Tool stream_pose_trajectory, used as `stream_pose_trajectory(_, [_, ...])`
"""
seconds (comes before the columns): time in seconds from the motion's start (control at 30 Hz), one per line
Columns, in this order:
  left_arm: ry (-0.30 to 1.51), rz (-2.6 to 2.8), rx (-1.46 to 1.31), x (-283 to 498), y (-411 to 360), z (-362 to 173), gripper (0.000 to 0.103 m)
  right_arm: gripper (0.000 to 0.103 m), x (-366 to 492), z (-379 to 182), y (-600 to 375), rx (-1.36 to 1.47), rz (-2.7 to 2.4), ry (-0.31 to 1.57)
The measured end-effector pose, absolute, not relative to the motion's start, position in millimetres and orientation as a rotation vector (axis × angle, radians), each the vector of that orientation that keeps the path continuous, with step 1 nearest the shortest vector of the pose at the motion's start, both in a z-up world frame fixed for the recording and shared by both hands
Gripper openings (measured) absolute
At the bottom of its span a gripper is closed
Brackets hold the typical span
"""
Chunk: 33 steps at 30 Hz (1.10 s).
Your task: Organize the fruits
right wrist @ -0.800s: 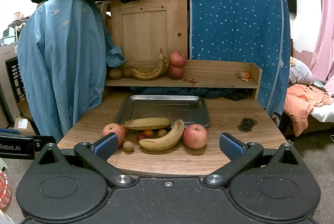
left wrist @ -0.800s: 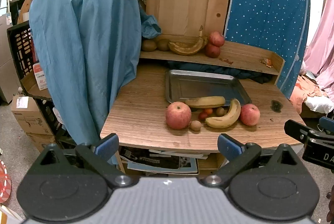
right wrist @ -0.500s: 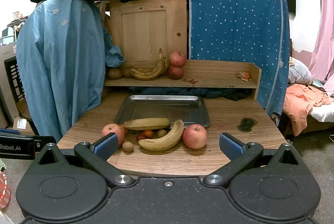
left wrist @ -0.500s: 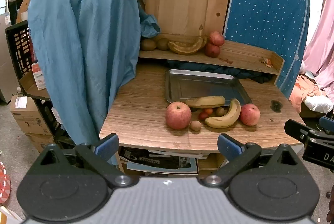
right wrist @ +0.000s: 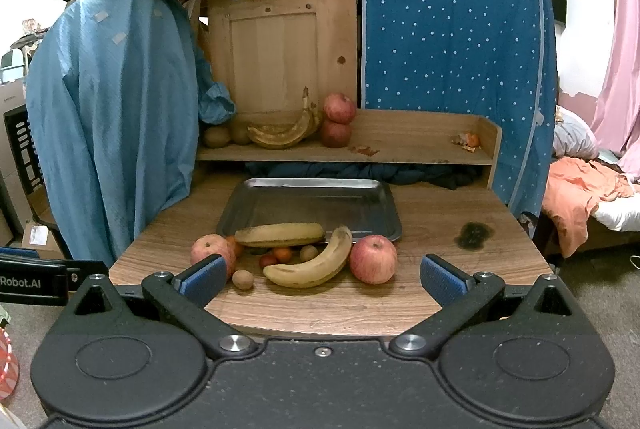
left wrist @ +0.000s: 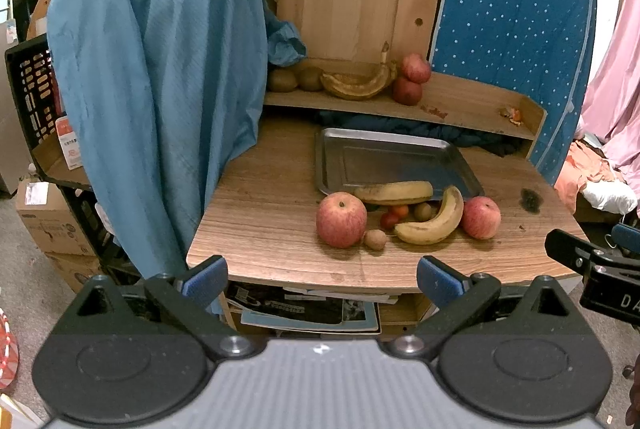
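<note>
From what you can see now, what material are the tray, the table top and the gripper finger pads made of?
The tray looks like bare metal, probably steel: grey, with a dull sheen and a rolled rim. The table top looks like wood-grain laminate or wood, with printed-looking streaks. The finger pads of the right gripper look like blue textured rubber, though this is uncertain.

Ahead of the right claw [right wrist: 322, 279] stands a wood-grain table [right wrist: 432, 225] bearing a metal tray [right wrist: 312, 205] at its middle, and nearer the claw a cluster of fruit: two apples [right wrist: 373, 259], two bananas [right wrist: 316, 263], a kiwi [right wrist: 243, 279] and some small red and orange fruits [right wrist: 280, 255], with one banana lying across the tray's near rim. A dark stain [right wrist: 474, 233] marks the tabletop ahead and to the right. Beyond the tray a raised wooden shelf [right wrist: 400, 145] holds two kiwis [right wrist: 224, 135], a browned banana bunch [right wrist: 286, 133], two stacked apples [right wrist: 338, 119] and peel scraps [right wrist: 466, 141] at its far right end.
</note>
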State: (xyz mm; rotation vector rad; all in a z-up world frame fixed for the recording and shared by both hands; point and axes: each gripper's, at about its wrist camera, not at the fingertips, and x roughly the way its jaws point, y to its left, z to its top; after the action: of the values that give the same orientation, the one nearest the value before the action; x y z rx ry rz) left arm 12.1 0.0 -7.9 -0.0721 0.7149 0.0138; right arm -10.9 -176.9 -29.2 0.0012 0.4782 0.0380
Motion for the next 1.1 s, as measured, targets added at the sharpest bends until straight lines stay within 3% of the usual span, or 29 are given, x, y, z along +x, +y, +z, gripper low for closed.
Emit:
stream_pose_trajectory(0.8, [0.804,-0.003,-0.079,49.8,-3.9,-20.2,0.103,0.102,18.1,-38.1,-183.9,0.000,0.055,0.565])
stream_pose_trajectory(1.1, [0.895,0.087,-0.111,94.5,-16.8,-37.0,0.103,0.102,71.0,-53.0,-203.6,-0.020,0.163,0.620])
